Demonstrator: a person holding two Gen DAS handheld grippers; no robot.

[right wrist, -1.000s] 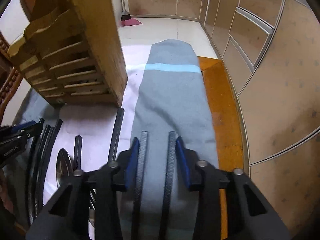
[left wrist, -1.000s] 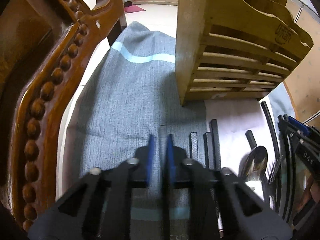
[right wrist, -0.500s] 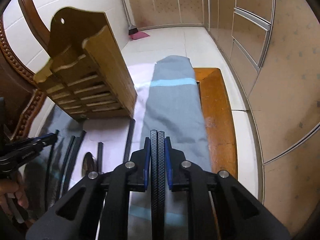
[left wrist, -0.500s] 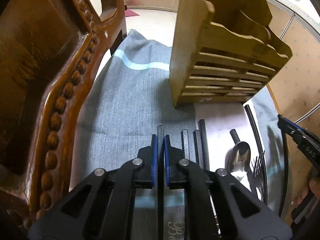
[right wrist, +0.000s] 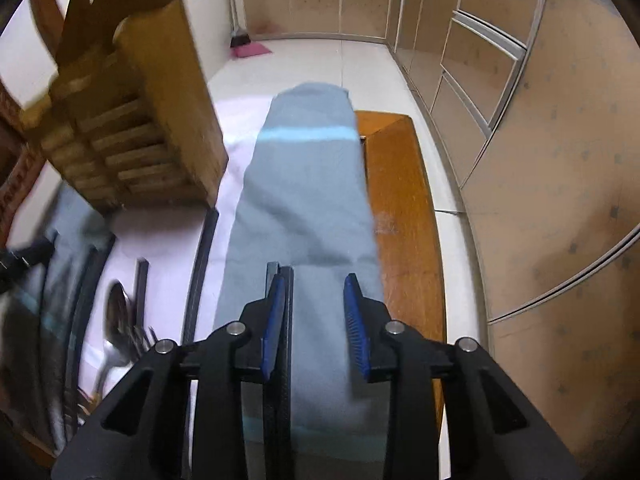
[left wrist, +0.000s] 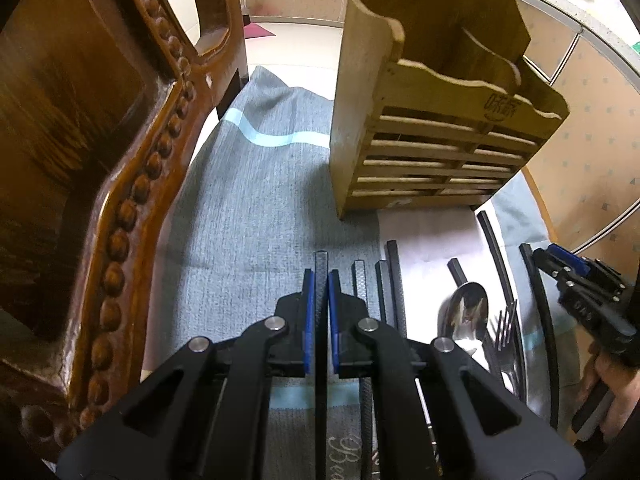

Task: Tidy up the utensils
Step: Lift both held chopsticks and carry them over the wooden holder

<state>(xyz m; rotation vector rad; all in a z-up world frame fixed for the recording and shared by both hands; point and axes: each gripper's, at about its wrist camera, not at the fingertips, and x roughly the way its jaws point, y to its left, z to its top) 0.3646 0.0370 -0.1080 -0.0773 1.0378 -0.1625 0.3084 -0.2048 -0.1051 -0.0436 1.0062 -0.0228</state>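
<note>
The left claw (left wrist: 321, 280) is clamped on one black chopstick (left wrist: 321, 264), low at centre of the left wrist view. More black chopsticks (left wrist: 394, 280), a spoon (left wrist: 470, 308) and a fork (left wrist: 506, 328) lie to its right on the desk's white sheet (left wrist: 432, 232). The wooden utensil rack (left wrist: 436, 128) stands upper right, on the grey towel (left wrist: 260, 208). The right claw (right wrist: 316, 300) gapes wide (blue pads well apart), with two chopsticks (right wrist: 280, 276) against its left pad.
</note>
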